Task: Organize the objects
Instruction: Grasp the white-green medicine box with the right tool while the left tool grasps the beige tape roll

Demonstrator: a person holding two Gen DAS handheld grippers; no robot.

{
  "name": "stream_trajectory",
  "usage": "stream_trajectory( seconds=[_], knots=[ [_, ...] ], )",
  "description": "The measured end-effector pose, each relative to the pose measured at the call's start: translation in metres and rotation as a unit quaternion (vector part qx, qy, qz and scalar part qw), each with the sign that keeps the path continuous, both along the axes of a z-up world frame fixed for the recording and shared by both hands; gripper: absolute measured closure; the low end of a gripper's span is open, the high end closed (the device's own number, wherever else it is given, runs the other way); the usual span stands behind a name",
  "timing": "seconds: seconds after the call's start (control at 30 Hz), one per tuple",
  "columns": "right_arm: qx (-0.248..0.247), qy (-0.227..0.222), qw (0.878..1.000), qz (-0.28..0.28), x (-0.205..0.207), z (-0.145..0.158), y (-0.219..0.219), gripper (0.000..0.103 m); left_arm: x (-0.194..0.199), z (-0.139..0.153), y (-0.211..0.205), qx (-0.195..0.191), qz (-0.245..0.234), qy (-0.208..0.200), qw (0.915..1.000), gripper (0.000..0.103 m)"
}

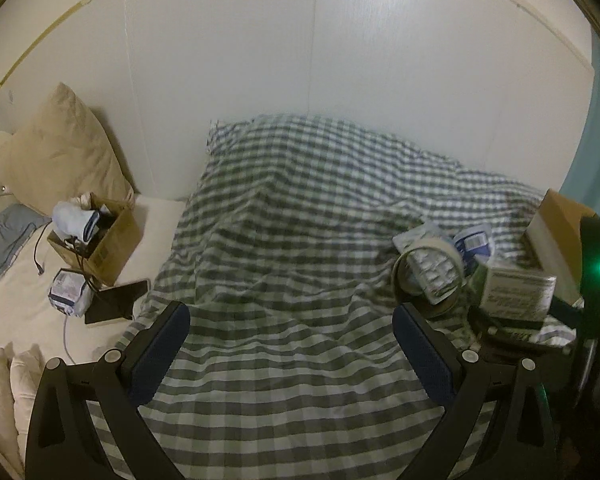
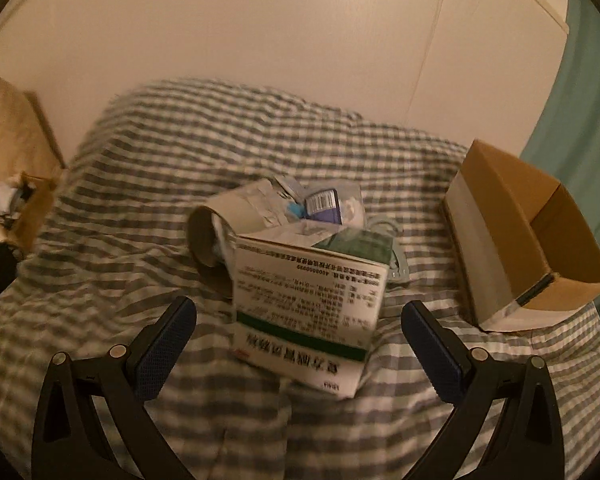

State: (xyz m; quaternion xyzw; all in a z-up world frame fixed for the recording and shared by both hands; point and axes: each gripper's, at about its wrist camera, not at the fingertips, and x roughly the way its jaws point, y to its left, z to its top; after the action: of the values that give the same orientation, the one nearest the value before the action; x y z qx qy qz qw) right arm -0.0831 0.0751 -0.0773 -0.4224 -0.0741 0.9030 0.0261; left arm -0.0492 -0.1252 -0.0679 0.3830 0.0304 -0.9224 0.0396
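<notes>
Medicine box (image 2: pixel 306 312) printed 4008000939, right gripper (image 2: pixel 300 320) spread around it, left gripper (image 1: pixel 292 328) spread.

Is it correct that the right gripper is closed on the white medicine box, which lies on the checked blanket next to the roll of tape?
Not quite. The right gripper is open, with its fingers apart on either side of the white medicine box and not touching it, as the right wrist view shows. The rest holds: the box lies on the checked blanket next to the roll of tape.

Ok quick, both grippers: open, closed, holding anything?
Left gripper: open, empty, above the checked duvet.
Right gripper: open, holding nothing; the medicine box lies between its fingers.
</notes>
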Motion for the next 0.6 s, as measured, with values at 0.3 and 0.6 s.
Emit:
stream_trajectory(
  seconds=[0.3, 0.6],
  knots=[
    [-0.003, 0.034, 0.999, 0.01, 0.003, 0.022, 0.032, 0.017, -0.013, -0.017, 0.029, 0.013, -0.035, -0.023, 0.9991, 0.0],
    [-0.01, 0.117, 0.993, 0.03, 0.024, 0.076, 0.081, 0.018, -0.052, -0.038, 0.099, 0.025, -0.089, -0.047, 0.9946, 0.008]
  ],
)
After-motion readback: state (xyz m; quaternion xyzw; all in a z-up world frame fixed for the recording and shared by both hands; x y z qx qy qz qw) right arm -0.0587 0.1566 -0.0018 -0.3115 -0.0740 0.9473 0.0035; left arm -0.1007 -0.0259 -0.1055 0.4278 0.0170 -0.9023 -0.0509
